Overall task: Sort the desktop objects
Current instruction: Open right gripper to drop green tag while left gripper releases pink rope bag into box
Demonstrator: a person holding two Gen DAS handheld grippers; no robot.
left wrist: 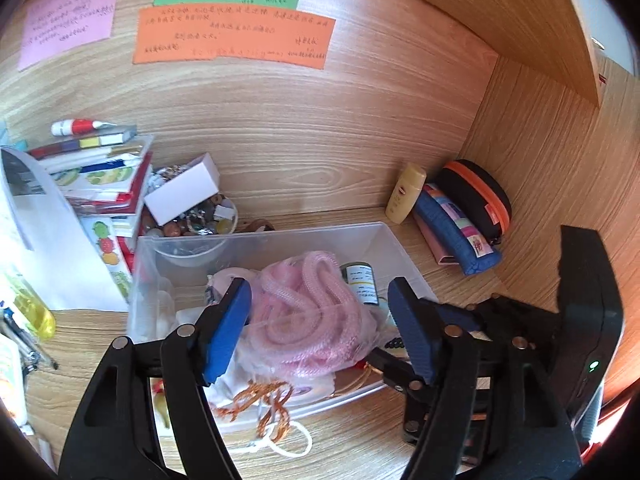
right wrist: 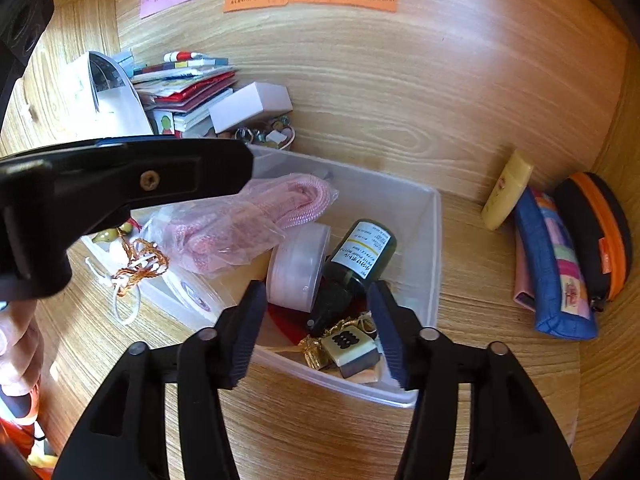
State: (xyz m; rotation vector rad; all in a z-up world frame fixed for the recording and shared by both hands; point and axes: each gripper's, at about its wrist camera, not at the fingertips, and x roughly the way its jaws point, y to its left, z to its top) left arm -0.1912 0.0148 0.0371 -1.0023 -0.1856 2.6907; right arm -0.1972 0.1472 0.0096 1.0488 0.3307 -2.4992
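Left tool [left wrist: 320,320]: fingers apart, straddling bagged pink cord [left wrist: 308,312] in clear bin [left wrist: 384,236]. Right tool [right wrist: 316,328]: fingers apart, empty, above dark bottle [right wrist: 360,256] at bin's 6 o'clock edge.

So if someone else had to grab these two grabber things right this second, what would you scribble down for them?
Left gripper: open, empty, fingers either side of the bagged pink rope in the clear plastic bin; not closed on it.
Right gripper: open, empty, over the bin's near corner, above the mahjong tile and dark green bottle.
Already in the bin: rope, bottle, a round white container, gold trinkets.
Outside the bin, on the desk: yellow bottle, blue pouch and black-and-orange case at right; stack of books, white box and bead bowl at left.
Which items still need sorting is unclear.
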